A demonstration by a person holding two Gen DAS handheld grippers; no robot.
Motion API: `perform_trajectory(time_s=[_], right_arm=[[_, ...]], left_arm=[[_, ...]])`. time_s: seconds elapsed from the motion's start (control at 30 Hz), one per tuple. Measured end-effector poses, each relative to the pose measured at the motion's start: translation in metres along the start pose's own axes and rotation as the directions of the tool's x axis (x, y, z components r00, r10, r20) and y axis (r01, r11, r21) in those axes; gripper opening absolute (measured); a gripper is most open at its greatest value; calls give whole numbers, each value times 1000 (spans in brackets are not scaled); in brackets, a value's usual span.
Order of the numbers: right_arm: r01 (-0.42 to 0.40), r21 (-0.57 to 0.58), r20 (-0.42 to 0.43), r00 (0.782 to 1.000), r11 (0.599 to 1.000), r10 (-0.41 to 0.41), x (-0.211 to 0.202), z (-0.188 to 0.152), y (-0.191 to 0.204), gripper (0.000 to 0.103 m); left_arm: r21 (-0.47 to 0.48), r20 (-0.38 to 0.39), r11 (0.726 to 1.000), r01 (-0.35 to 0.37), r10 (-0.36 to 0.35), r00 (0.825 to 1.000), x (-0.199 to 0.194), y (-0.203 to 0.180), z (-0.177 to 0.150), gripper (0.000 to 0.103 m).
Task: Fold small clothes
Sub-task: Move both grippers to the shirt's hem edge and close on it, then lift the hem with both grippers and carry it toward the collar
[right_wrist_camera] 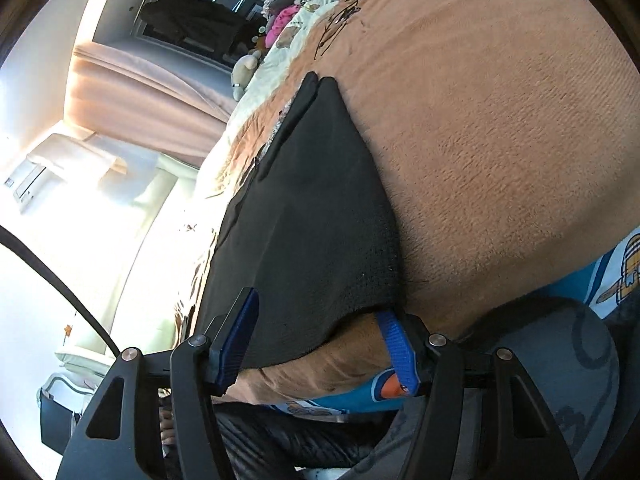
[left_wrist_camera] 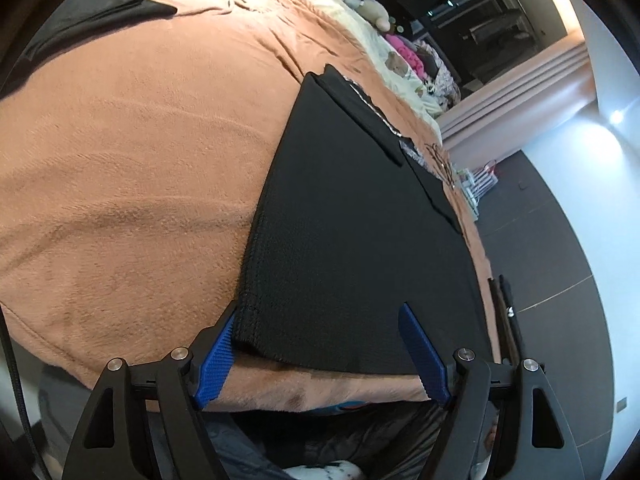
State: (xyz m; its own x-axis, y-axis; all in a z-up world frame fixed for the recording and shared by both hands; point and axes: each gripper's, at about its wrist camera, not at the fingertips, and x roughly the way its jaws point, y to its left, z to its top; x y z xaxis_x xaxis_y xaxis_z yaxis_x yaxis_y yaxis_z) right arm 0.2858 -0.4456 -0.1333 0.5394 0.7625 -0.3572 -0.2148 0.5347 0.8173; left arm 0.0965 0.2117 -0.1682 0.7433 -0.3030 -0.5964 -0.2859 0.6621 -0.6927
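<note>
I see one black knit garment (left_wrist_camera: 352,220) (right_wrist_camera: 316,224) lying flat on the brown fleece blanket (left_wrist_camera: 132,160) (right_wrist_camera: 500,140) at the bed's near edge, its stitched hem toward me, its far end narrowing to a folded-over flap and a small notch.

Black jaws, ribbed blue pads (left_wrist_camera: 218,354), silver screws (left_wrist_camera: 179,353)

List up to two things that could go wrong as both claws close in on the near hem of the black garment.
1. The left claw straddles the black garment with open jaws, so it may also pinch the brown blanket.
2. The right claw sits at a hem corner and may grab only one layer.
</note>
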Motion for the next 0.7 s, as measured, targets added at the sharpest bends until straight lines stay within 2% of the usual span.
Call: perform_trajectory(time_s=[0.1, 0.17, 0.2, 0.27, 0.33, 0.37, 0.4, 0.47, 0.53, 0.6, 0.63, 0.7], right_arm=[[-16, 27, 29, 999, 1000, 15, 3, 0, -2, 59], [-21, 50, 51, 999, 999, 18, 6, -2, -5, 59], [-18, 54, 55, 998, 998, 15, 9, -3, -6, 59], [3, 49, 56, 998, 999, -6, 13, -5, -3, 58], [43, 38, 56, 997, 998, -45, 15, -6, 1, 52], [71, 38, 65, 995, 997, -74, 14, -6, 3, 44], [92, 44, 77, 992, 995, -96, 14, -6, 3, 40], [94, 57, 86, 991, 994, -99, 16, -5, 6, 39], [113, 60, 78, 990, 992, -117, 21, -6, 10, 31], [153, 52, 61, 986, 987, -157, 22, -8, 13, 10], [169, 51, 61, 983, 984, -172, 22, -8, 16, 7], [181, 53, 78, 980, 982, -184, 15, -7, 22, 1]], left_arm=[[-31, 28, 999, 8, -7, 1000, 3, -5, 1, 77], [-54, 34, 998, 21, -19, 999, 9, -9, -1, 69], [-62, 38, 998, 14, -12, 999, 12, -10, -2, 68], [-76, 57, 997, -19, 24, 998, 15, -10, -3, 58], [-99, 71, 994, -45, 52, 996, 16, -6, 0, 48], [-110, 74, 992, -58, 66, 995, 15, -4, 1, 40], [-117, 76, 991, -70, 79, 994, 16, -3, 3, 36], [-138, 78, 986, -93, 105, 991, 16, 1, 7, 29], [-146, 84, 984, -103, 116, 990, 15, 3, 8, 22], [-147, 88, 979, -144, 158, 984, 13, 5, 8, 11], [-150, 85, 977, -151, 165, 983, 14, 6, 8, 7], [-150, 90, 976, -158, 173, 981, 11, 6, 8, 6]])
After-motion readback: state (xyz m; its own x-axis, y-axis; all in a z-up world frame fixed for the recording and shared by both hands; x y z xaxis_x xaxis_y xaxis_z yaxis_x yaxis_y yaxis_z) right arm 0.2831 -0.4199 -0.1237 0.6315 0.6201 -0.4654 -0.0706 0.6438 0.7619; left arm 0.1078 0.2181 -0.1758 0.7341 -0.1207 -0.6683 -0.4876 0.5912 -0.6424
